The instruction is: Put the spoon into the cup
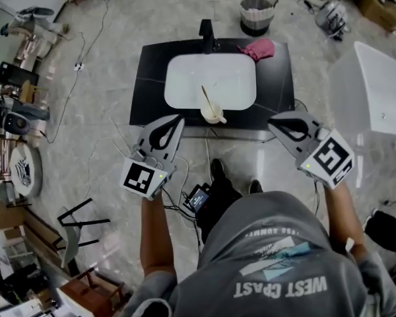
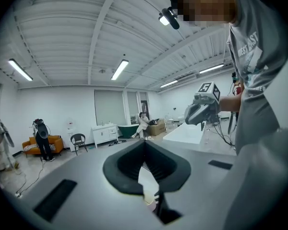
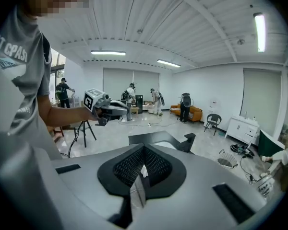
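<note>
Cream cup (image 1: 213, 116) at sink (image 1: 185, 78) front edge, counter (image 1: 145, 84), w/ spoon (image 1: 206, 100) standing in it, so task looks done. Left hand-held gripper (image 1: 179, 119) & right hand-held gripper (image 1: 272, 123): jaws together, empty, apart from cup.

one spoon (image 1: 207, 99), one cup (image 1: 214, 117), one sink (image 1: 185, 84)

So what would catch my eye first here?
Likely the white sink basin set in a black counter at the centre, with a cream cup on its front rim and a spoon standing in it. A left hand-held gripper and a right hand-held gripper, both shut and empty, flank it.
</note>
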